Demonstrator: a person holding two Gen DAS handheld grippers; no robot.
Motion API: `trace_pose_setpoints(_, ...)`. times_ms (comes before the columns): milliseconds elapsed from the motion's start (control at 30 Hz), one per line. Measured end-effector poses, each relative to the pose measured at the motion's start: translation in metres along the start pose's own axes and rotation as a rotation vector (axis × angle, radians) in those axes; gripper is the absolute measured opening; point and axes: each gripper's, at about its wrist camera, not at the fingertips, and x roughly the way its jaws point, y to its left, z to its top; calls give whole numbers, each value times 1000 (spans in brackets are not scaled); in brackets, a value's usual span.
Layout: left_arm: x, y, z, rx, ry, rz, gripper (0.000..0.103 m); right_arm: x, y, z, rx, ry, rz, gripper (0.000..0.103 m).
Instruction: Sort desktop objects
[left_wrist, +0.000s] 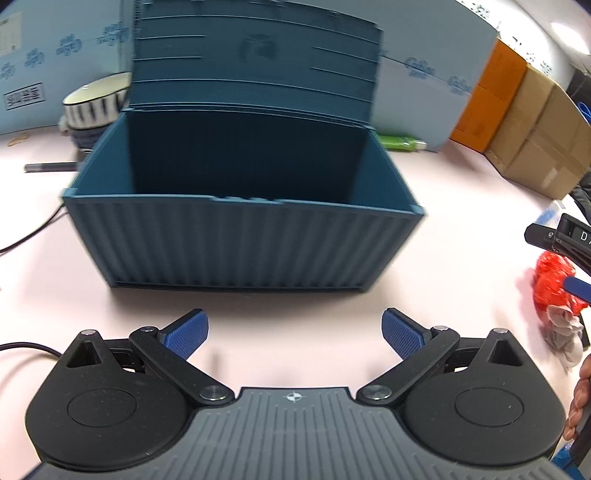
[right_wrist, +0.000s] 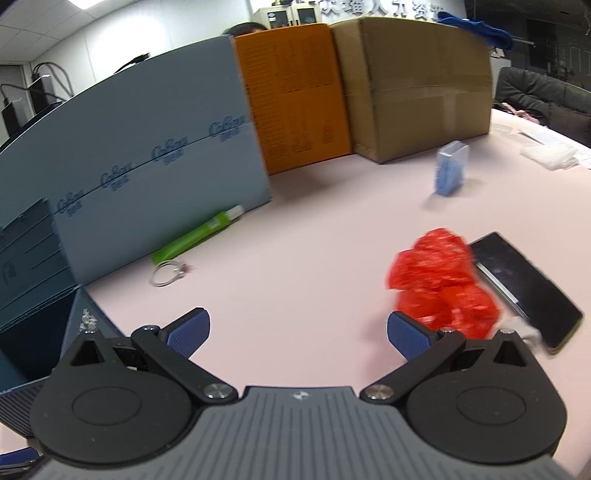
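You are holding the left gripper (left_wrist: 294, 334) low over the desk (left_wrist: 295, 306), level and pointing straight at the long side of the blue bin (left_wrist: 236, 240); its two blue pads are standing wide apart with nothing between them. The bin is sitting just ahead of the gripper, centred on it, lid raised behind and the inside looking dark. At the right edge of the left view your fingers (left_wrist: 580, 398) are showing, and the right gripper (left_wrist: 565, 240) is hanging above the red bag (left_wrist: 554, 280).

You are keeping the right gripper (right_wrist: 298, 332) tilted, aimed across the desk (right_wrist: 314, 258), its pads also spread wide and gripping nothing. One red bag (right_wrist: 439, 280) is lying just beyond the right pad (right_wrist: 410, 338), a little outside the gap, and it is touching one dark phone (right_wrist: 524, 288) that is lying flat to its right. A corner of the bin (right_wrist: 44, 332) is sitting at the left, beside the left pad.

Counting the rest: one green tube (right_wrist: 195, 234) is lying against the blue board (right_wrist: 147, 166), with one metal ring (right_wrist: 168, 273) just in front of it, both well ahead and left of the gripper. One small blue box (right_wrist: 450, 170) is standing upright far ahead, near one brown carton (right_wrist: 413, 81) and one orange carton (right_wrist: 295, 92). In the left view one striped bowl (left_wrist: 94, 103) is sitting behind the bin to the left, and one dark pen (left_wrist: 50, 167) is lying beside it
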Motion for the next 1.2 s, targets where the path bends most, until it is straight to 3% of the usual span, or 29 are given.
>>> trace_pose_setpoints(400,5,-46,-2,43,3,-36,101,-9,-52,15,54,-41,-52,103)
trace_pose_setpoints(667,10,-67,1,43,0,-30,101,-8,-77,31,90,-89,-35,103)
trace_pose_setpoints(1200,29,-80,5,21,25,-12,101,23,-100,40,106,-11,-9,103)
